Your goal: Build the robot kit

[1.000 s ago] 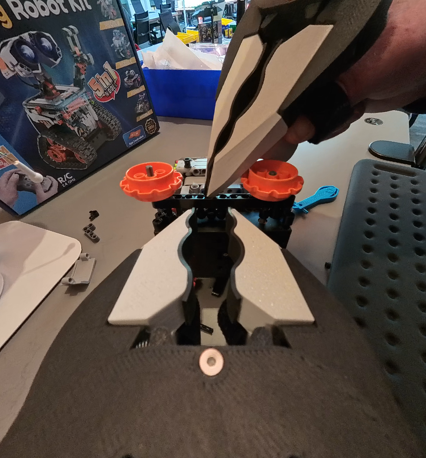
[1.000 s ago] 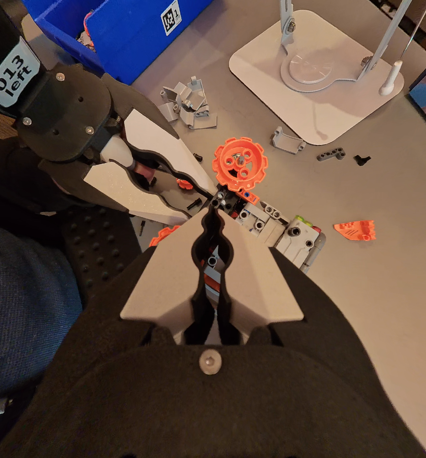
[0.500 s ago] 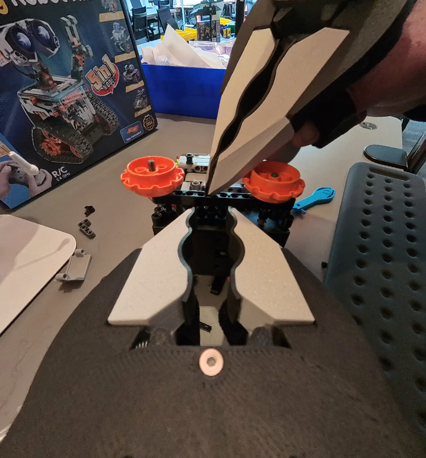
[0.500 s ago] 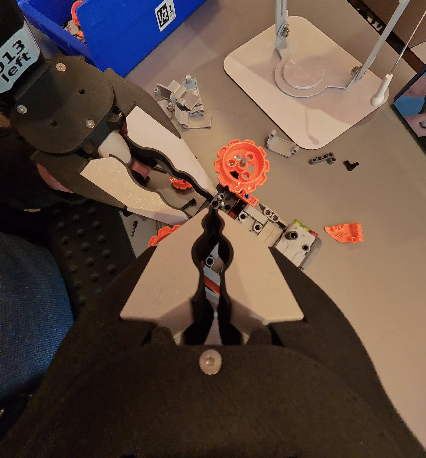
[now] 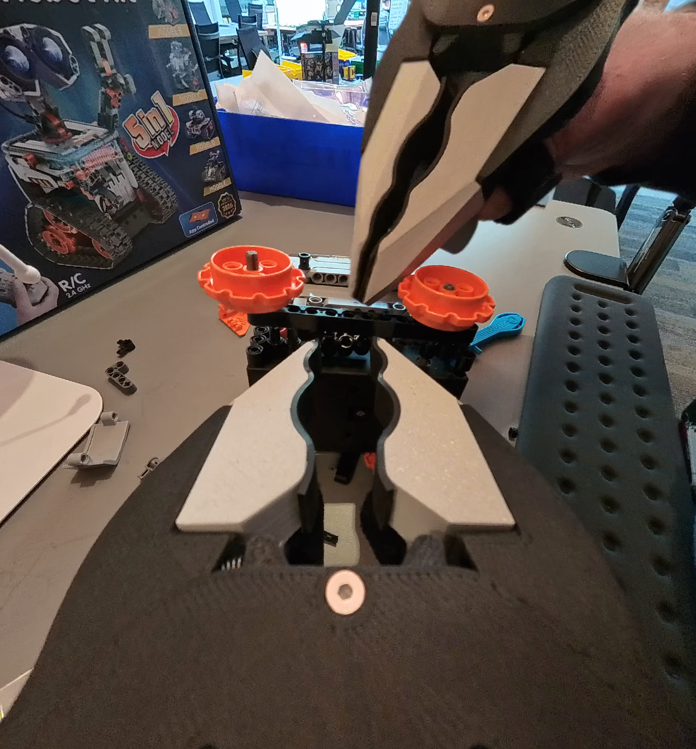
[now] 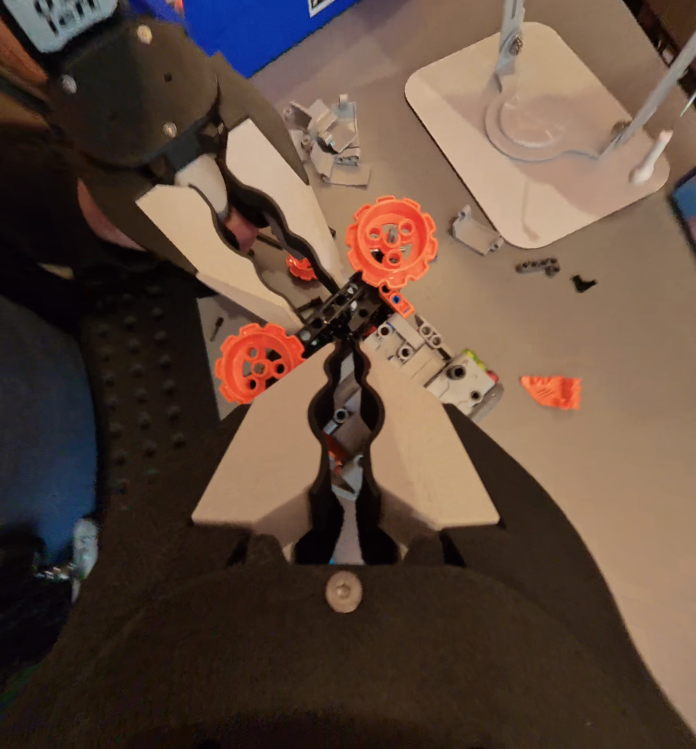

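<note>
Left tongs [image 5: 344,347] grasp the black brick model [image 5: 346,405] near the tabletop [image 5: 184,324] edge. Right tongs [image 6: 345,344], tips together, press its wheel beam [image 5: 318,314].

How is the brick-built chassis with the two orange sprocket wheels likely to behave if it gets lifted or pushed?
The chassis is probably stiff but not solid: it is pinned black beams, so a hard pull might pop parts loose. The orange sprocket wheels sit on axles, so they may spin instead of giving purchase. The grey block at one end likely makes it end-heavy and apt to tip.
</note>
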`<state>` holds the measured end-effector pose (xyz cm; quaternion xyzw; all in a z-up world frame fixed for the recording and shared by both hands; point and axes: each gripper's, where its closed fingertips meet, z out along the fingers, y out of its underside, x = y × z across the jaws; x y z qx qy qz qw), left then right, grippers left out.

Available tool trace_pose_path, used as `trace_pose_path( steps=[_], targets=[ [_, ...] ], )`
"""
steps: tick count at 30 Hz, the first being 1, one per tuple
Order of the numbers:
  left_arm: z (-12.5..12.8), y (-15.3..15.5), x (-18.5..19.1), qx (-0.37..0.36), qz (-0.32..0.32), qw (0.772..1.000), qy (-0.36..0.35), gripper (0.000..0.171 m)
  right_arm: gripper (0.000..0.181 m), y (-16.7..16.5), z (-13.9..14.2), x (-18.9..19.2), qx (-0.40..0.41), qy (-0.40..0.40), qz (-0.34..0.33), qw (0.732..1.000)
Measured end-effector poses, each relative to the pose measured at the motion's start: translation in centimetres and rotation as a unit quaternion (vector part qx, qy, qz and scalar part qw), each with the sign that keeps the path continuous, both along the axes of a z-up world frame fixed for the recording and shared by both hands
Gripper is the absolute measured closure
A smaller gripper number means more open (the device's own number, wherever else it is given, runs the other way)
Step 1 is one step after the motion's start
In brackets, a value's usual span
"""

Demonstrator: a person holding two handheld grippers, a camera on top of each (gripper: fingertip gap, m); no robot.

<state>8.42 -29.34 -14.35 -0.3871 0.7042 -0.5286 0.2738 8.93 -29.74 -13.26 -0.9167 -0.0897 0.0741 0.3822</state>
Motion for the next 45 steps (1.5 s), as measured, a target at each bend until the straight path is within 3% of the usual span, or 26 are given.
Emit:
trace_pose_path(
  steps=[6, 12, 16, 22, 32, 37, 45],
  targets=[
    [0.0, 0.0, 0.0, 0.002, -0.004, 1.000, -0.005, 0.149, 0.172, 0.5, -0.5, 0.0, -0.003, -0.086, 0.145, 0.986],
    [0.0, 0.0, -0.1, 0.001, -0.011, 1.000, -0.005, 0.149, 0.176, 0.7, -1.1, -0.3, -0.014, -0.097, 0.236, 0.967],
    [0.1, 0.0, -0.4, 0.005, -0.014, 1.000, -0.013, 0.148, 0.177, 0.6, -1.1, -0.6, 0.002, -0.063, 0.250, 0.966],
    [-0.2, -0.4, -0.7, 0.008, -0.019, 1.000, -0.011, 0.134, 0.177, 0.3, -1.1, -0.8, 0.046, 0.006, 0.244, 0.969],
    [-0.4, -0.5, -0.6, 0.011, -0.014, 1.000, -0.011, 0.147, 0.177, 0.2, -0.6, -0.9, 0.083, 0.044, 0.237, 0.967],
    [-0.4, -0.7, -0.7, 0.027, -0.011, 0.999, -0.014, 0.150, 0.176, 0.0, -0.7, -1.0, 0.083, 0.033, 0.237, 0.967],
    [-0.1, -1.2, -0.7, 0.048, -0.023, 0.998, -0.021, 0.151, 0.171, -0.4, -1.0, -1.3, 0.035, -0.068, 0.285, 0.956]
  ],
)
